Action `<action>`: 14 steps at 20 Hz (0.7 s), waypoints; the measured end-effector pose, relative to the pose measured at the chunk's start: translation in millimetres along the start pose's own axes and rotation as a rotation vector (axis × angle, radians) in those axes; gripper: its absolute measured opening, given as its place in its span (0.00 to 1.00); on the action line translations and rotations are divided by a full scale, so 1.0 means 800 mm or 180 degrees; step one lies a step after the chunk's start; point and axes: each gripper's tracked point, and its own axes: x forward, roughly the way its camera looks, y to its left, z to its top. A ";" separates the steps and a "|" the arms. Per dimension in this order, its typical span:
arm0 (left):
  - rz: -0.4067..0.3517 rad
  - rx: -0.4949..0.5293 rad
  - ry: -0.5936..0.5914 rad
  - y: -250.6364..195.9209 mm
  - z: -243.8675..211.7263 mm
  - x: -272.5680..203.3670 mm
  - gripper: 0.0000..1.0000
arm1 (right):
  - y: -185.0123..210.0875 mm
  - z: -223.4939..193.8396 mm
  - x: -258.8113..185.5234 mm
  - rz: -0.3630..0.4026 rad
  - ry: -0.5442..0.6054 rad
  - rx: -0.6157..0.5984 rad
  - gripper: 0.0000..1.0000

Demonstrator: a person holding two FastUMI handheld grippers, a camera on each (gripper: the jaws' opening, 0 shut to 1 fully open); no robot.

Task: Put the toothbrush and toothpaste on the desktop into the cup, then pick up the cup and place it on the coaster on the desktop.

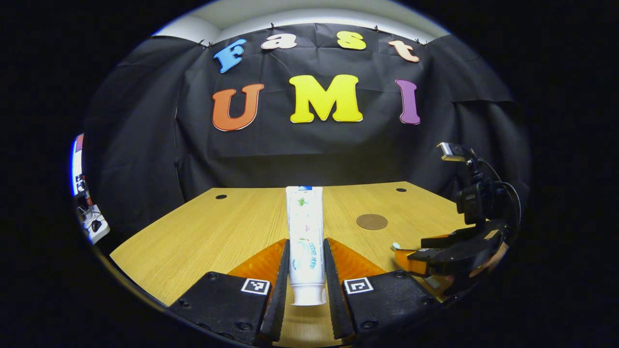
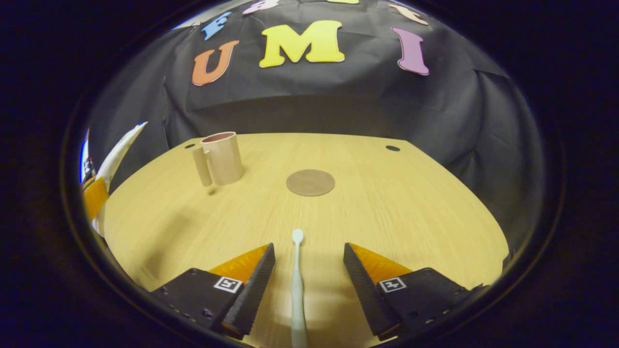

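Nothing readable here. The toothpaste [image 1: 305,241] held between the fingers of my left gripper [image 1: 306,282] has coloured print down its tube, too small and blurred to make out. Square black-and-white coded markers sit on the finger bases of the left gripper and of my right gripper [image 2: 308,285]: patterns only, no characters. No numbers or brand names legible on anything on the tabletop [image 2: 387,212].

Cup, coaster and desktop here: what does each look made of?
Cup: likely matte plastic, going by its even beige surface without glare. Coaster: thin brown disc, perhaps cork or leather; too flat to tell. Desktop: light wood-grain, probably laminate, given its uniform fine lines.
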 end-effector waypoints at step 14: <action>0.0026 -0.0107 0.0021 0.004 -0.002 0.005 0.41 | 0.020 -0.001 0.002 0.0348 0.0016 0.0173 0.01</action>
